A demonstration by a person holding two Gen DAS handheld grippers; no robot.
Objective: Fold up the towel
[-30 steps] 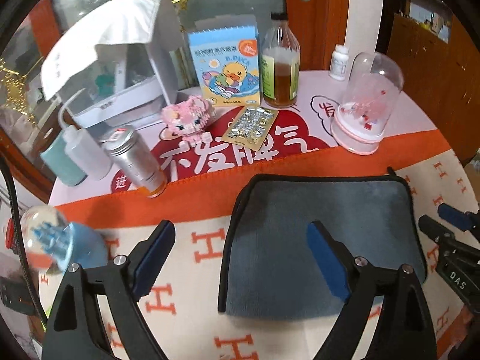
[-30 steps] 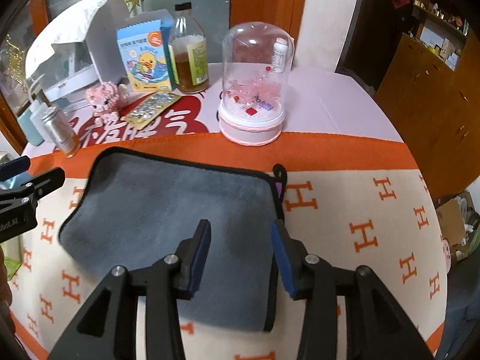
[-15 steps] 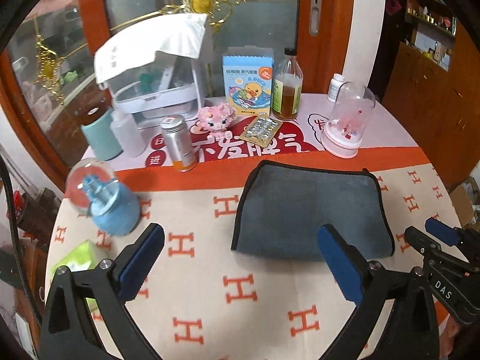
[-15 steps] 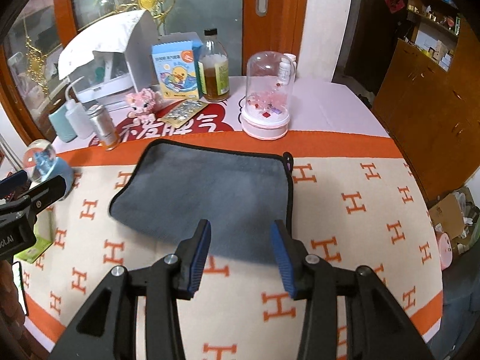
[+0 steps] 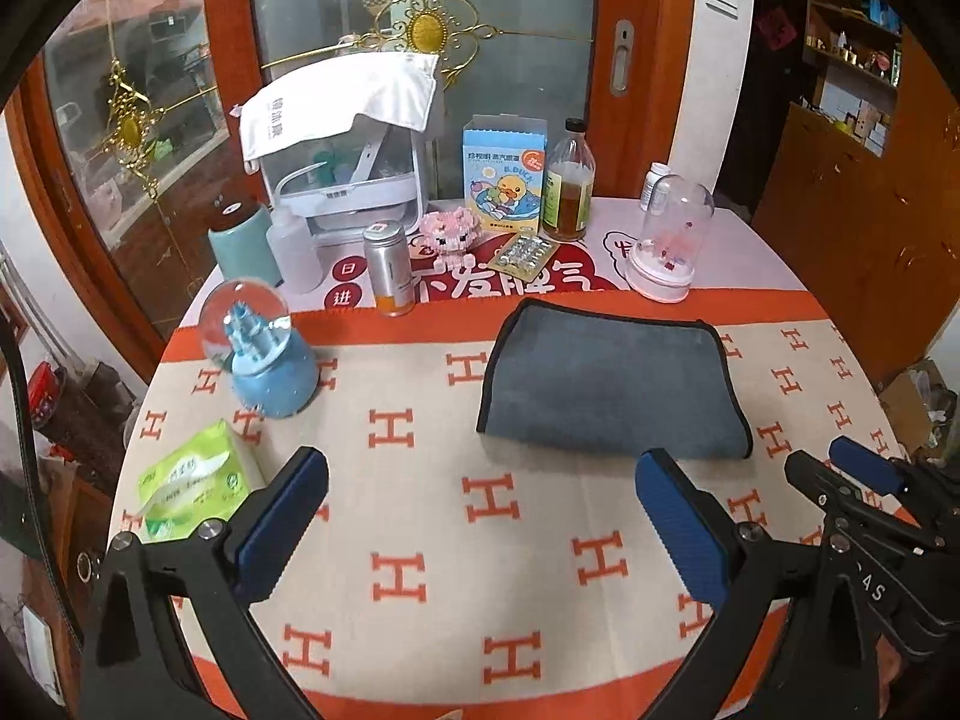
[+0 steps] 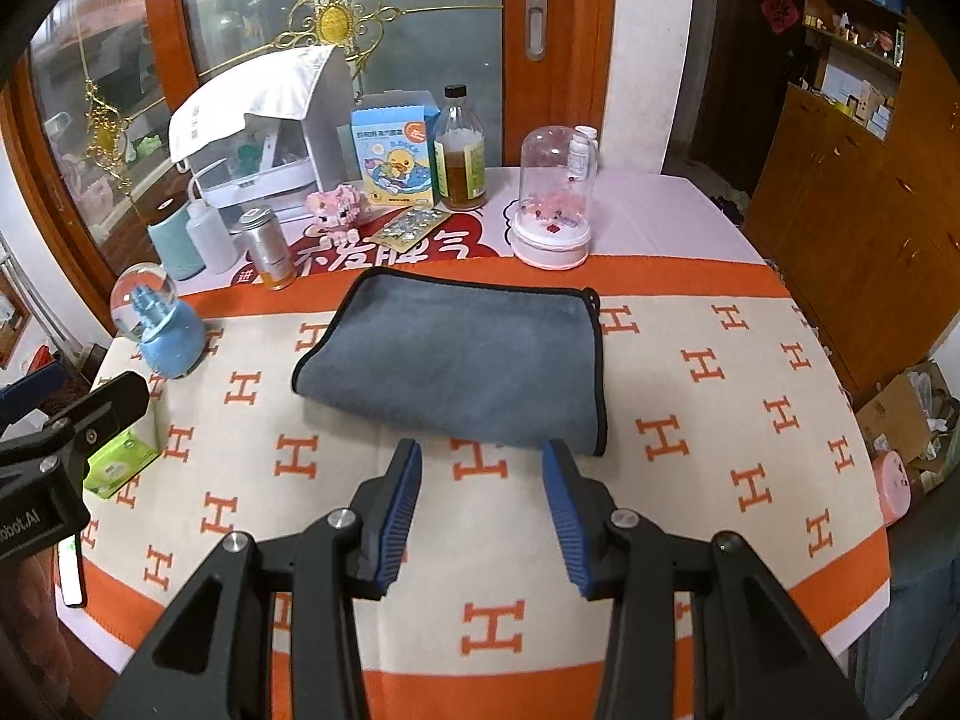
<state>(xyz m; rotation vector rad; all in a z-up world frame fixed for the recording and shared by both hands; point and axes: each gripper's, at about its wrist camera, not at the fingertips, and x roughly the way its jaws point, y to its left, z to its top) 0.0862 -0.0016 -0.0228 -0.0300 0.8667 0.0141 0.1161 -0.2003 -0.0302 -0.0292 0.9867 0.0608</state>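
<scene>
Towel (image 6: 462, 360) is the thing to fold, and at this moment no gripper has hold of it. Left gripper (image 5: 480, 516) has its jaws spread very wide and carries nothing; it hangs above the patterned tablecloth (image 5: 420, 540), near the front left corner of the towel but apart from it. Right gripper (image 6: 480, 504) has its jaws parted less far, also with nothing between them, and it stands just in front of the towel's near edge, toward the right corner.

The grey towel lies flat in the middle of the table, with a black border, and it looks already doubled once, the closed fold being on the near side, I think.

Behind it, close to the far edge, stand the glass dome (image 6: 555, 204), the metal can (image 6: 269, 249) and the blister pack (image 6: 408, 223); the snow globe (image 6: 157, 324) stands at the left.

If another fold is wanted, some risks appear. A jaw can catch only the upper layer, so the layers separate. A finger can also pinch the tablecloth together with the towel and drag it, which could tip the things standing behind. A wide swing toward the back could strike the dome.
</scene>
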